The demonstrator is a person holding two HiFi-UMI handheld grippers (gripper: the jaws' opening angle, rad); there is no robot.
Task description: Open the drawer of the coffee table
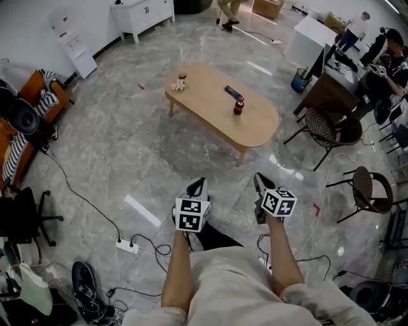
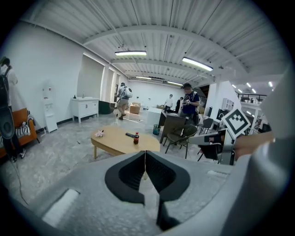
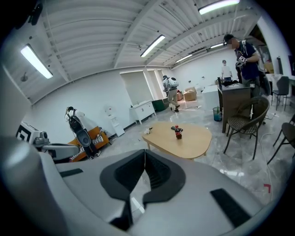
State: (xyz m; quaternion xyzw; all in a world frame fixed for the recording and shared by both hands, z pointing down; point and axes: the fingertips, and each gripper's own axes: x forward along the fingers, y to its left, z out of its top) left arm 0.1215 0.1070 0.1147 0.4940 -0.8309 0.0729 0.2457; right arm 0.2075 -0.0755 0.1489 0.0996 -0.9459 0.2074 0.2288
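Observation:
The oval wooden coffee table [image 1: 210,105] stands on the marble floor well ahead of me; it also shows in the left gripper view [image 2: 115,144] and the right gripper view [image 3: 189,140]. No drawer front is visible from here. On top stand a small dark bottle with a red label [image 1: 239,106], a dark remote [image 1: 233,92] and a small pinkish object [image 1: 179,83]. My left gripper [image 1: 200,182] and right gripper [image 1: 257,177] are held side by side in the air, short of the table, both shut with nothing between the jaws.
Dark chairs [image 1: 326,127] and a wooden desk [image 1: 331,92] stand right of the table. A power strip with cables [image 1: 126,244] lies on the floor at my left. An orange sofa [image 1: 25,121] is far left, a white cabinet [image 1: 143,14] at the back. People stand in the background.

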